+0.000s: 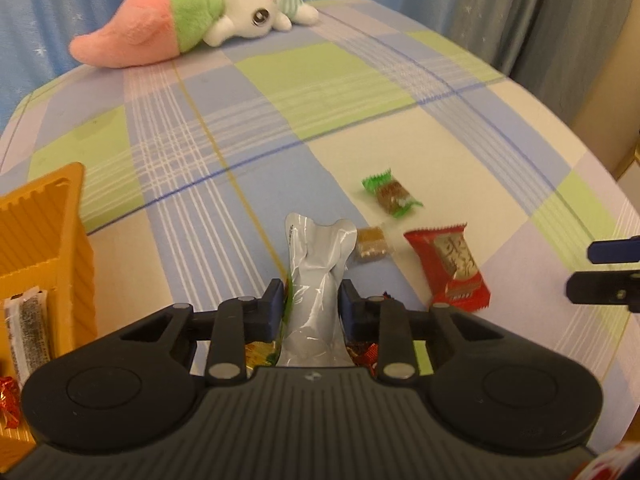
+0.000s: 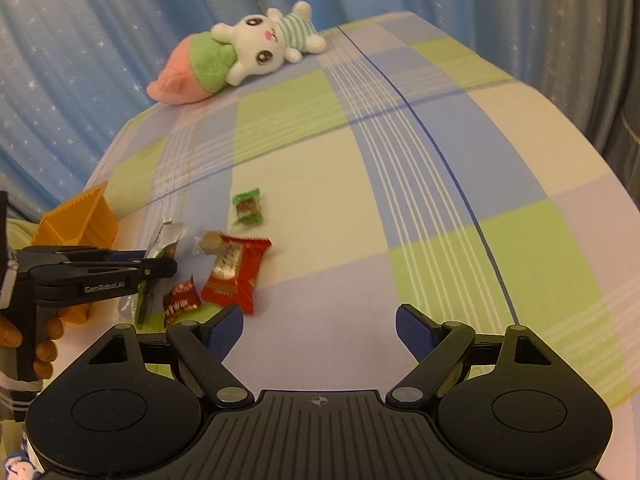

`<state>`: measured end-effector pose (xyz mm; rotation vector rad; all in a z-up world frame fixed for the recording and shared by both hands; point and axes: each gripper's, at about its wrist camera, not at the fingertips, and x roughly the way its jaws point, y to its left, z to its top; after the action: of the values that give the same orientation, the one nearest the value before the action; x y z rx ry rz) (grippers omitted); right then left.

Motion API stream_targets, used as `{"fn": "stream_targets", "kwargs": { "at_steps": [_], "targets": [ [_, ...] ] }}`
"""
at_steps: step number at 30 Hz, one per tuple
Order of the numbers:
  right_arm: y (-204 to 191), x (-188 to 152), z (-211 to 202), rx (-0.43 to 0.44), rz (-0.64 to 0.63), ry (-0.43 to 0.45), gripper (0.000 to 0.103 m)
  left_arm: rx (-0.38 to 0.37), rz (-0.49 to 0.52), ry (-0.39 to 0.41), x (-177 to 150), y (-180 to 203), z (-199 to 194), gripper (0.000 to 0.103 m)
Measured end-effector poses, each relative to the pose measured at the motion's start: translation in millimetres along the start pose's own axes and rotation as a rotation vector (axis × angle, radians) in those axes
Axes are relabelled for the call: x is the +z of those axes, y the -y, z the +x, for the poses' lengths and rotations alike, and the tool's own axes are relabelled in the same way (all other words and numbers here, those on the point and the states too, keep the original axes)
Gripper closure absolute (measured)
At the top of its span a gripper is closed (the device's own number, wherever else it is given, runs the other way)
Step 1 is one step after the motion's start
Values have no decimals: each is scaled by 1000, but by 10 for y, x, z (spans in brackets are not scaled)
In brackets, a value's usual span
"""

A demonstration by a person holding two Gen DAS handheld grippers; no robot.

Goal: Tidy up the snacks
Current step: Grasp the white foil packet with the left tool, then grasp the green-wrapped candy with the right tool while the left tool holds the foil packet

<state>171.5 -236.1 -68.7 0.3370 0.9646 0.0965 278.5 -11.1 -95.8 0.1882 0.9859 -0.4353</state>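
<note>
My left gripper [image 1: 311,304] is shut on a silver snack packet [image 1: 320,272] with a green edge and holds it above the checked cloth. It also shows in the right wrist view [image 2: 160,258], with the packet [image 2: 168,236] sticking out. My right gripper [image 2: 319,332] is open and empty, low over the cloth; its fingertips [image 1: 612,252] show at the right edge of the left wrist view. On the cloth lie a red packet [image 1: 450,266] [image 2: 236,272], a small brown candy [image 1: 371,244] [image 2: 211,242], a green-wrapped candy [image 1: 394,196] [image 2: 248,206] and a small dark red candy [image 2: 181,300].
An orange plastic organizer box [image 1: 52,232] [image 2: 76,216] stands at the left and holds a long white snack bar [image 1: 30,328] and a red foil candy [image 1: 8,400]. A plush rabbit with a pink and green carrot [image 1: 192,12] [image 2: 240,52] lies at the far edge by blue curtains.
</note>
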Motion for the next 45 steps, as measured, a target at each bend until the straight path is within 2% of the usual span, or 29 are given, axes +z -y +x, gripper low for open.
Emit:
{"fn": "stream_targets", "kwargs": {
  "at_steps": [10,11,13,20,26,30,36,40,45],
  "targets": [
    [-242,320,273,57,-125,53,21,46,-110,36,4,-193,-277,76],
    [-274,351,325,65,-138,54,32,54,-119,38,6,-219,-288,76],
    [-323,407,449,81,-155,40,46,68,-137,41,15,-272,-310,76],
    [-538,561,800,112,-210,27,58,95,-169,56,67,-421,-374,76],
    [-648,641,1073,75,-252,4,67,108,-188,56,91,-507,-386,76],
    [-661,662,1188,61,-253,-7,68,110,-195,56,101,-539,-386,76],
    [-689,651,1280,33,-285,-13,71,106,-205,56,111,-567,-382,76],
    [-710,640,1299,10,-323,-4,82,105,-206,57,109,-571,-385,76],
    [-705,634,1273,10,-328,3,82,103,-206,58,108,-549,-396,76]
  ]
}}
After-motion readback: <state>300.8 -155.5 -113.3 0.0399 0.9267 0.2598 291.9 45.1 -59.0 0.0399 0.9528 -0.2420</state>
